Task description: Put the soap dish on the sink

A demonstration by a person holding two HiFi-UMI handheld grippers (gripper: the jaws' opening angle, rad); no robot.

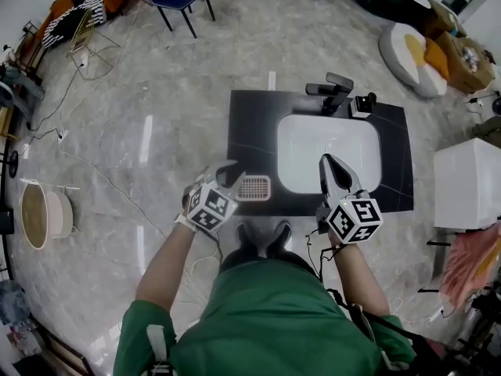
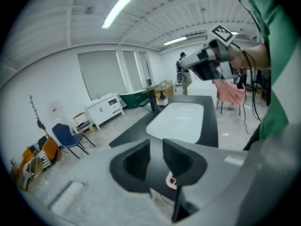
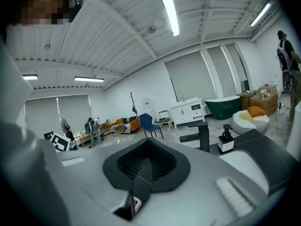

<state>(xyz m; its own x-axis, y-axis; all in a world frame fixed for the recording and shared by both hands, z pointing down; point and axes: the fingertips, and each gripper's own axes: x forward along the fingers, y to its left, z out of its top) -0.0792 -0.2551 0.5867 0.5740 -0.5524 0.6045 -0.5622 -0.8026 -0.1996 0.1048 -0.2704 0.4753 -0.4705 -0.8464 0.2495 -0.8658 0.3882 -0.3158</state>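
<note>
The dish (image 1: pixel 254 187) lay on the table (image 1: pixel 249 128), left of the sink (image 1: pixel 305 151). Behind the sink stood a faucet (image 1: pixel 332 94) and a dispenser (image 1: pixel 361 105).

Glossy sink (image 1: pixel 307 153), matt counter (image 1: pixel 252 128)

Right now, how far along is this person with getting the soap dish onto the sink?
Looks done: the soap dish lies flat on the front left corner of the black counter, beside the white basin.
In hand: nothing. The left gripper is open close by the dish; the right gripper is shut and empty over the basin's front edge.
Left: probably only moving the grippers away, unless another spot is meant.
</note>
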